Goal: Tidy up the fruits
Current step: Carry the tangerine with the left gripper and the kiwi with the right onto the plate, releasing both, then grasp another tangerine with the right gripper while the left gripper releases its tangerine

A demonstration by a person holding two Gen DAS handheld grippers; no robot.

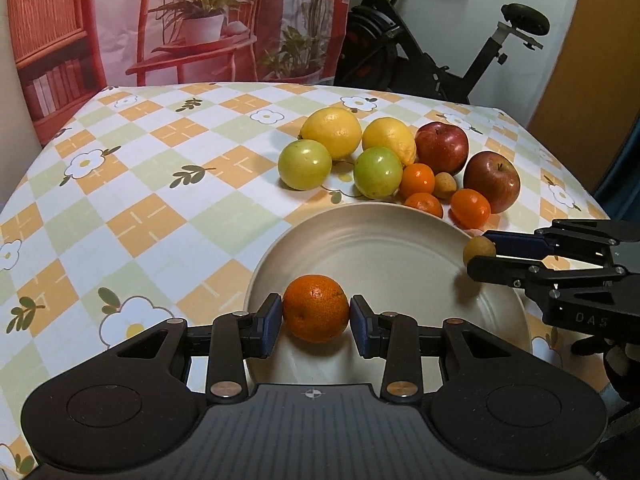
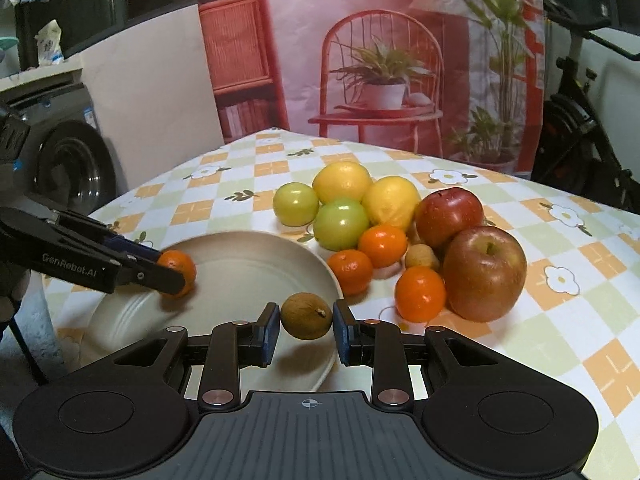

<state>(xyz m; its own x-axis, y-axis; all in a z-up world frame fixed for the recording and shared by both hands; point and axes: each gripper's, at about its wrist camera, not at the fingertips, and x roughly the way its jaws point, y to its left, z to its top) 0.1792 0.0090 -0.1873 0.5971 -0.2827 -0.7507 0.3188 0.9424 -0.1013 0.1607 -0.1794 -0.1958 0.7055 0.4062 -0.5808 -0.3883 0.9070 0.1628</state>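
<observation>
The left hand-held gripper (image 1: 316, 320) is clamped on a mandarin (image 1: 316, 307), its blue pads pressing the fruit from either side above the near part of a cream plate (image 1: 384, 248); from the right wrist view the same mandarin (image 2: 177, 272) sits low over the plate's left side, though whether it touches the plate cannot be told. The right hand-held gripper (image 2: 306, 328) is clamped on a small brown longan (image 2: 306, 316), held at the plate's (image 2: 248, 256) right rim; in the left wrist view this gripper (image 1: 478, 256) reaches in from the right with the longan (image 1: 479, 250) at its tips. The plate rests on a bench (image 1: 140, 184) covered by a checked cloth with flower prints. Just beyond the plate lie three more mandarins (image 1: 424, 205), (image 1: 471, 208), (image 1: 417, 180) and a second longan (image 1: 445, 185) among them. Behind these, two green fruits (image 1: 305, 165), (image 1: 377, 172) sit in front of two lemons (image 1: 331, 132), (image 1: 389, 140), and two red apples (image 1: 441, 148), (image 1: 492, 181) stand to the right, the whole cluster touching or nearly so. Farther back hangs a printed backdrop (image 1: 200, 20) showing a red chair and potted plants, with an exercise bike (image 1: 440, 40) to its right.
</observation>
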